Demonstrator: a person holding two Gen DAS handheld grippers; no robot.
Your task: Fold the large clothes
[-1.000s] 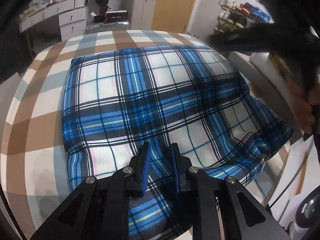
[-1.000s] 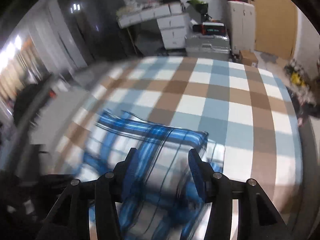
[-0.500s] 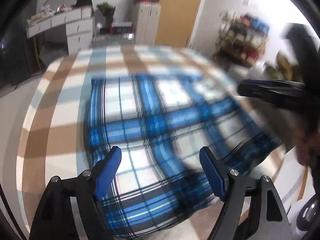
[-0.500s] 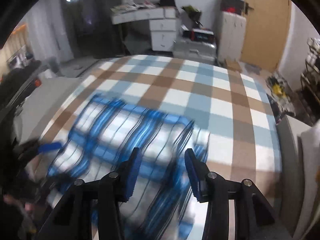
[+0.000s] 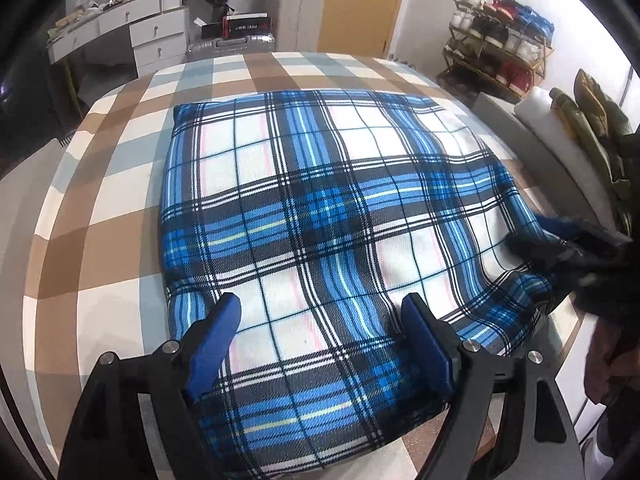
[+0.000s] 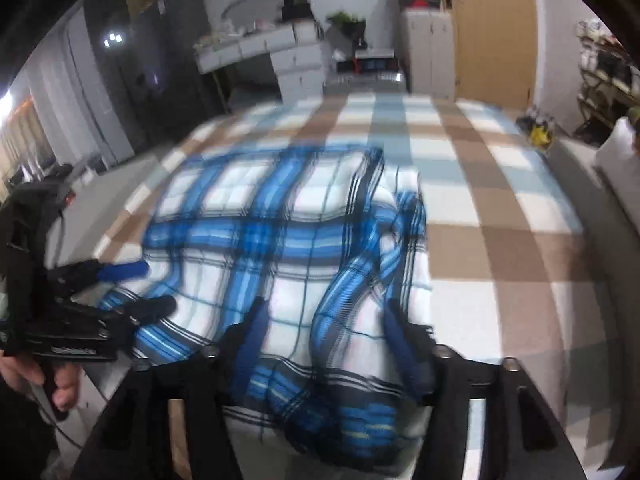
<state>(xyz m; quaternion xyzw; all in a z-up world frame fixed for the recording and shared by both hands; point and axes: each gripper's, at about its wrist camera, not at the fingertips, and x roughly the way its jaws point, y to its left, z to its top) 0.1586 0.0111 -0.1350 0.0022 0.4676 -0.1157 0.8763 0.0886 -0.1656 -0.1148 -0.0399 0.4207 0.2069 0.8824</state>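
While your left gripper hovered over the near hem of the blue plaid cloth, its jaws were opening, already wide, with fabric lying under them but nothing pinched between the blue pads. Your right gripper sat at the near right corner, where the layers had bunched into a loose ridge; its jaws were opening too, and the blurred right wrist view showed cloth passing between the pads without either one pressing on it. The cloth lay folded into a thick, roughly square pad on the checked bed cover, near its front edge, with the near hem spilling slightly over. You could judge it soft and limp, light for its bulk, and inclined to sag and slide apart at the layers when lifted from one point. A fleecy surface like that would probably give the pads good purchase, so slipping looked a smaller worry than gathering only the top layer. The sound places to take hold looked to be the two near corners, biting through all the layers at once. Farther off, the far fold lay straight and flat, and beyond the bed stood a white dresser and a shoe rack.
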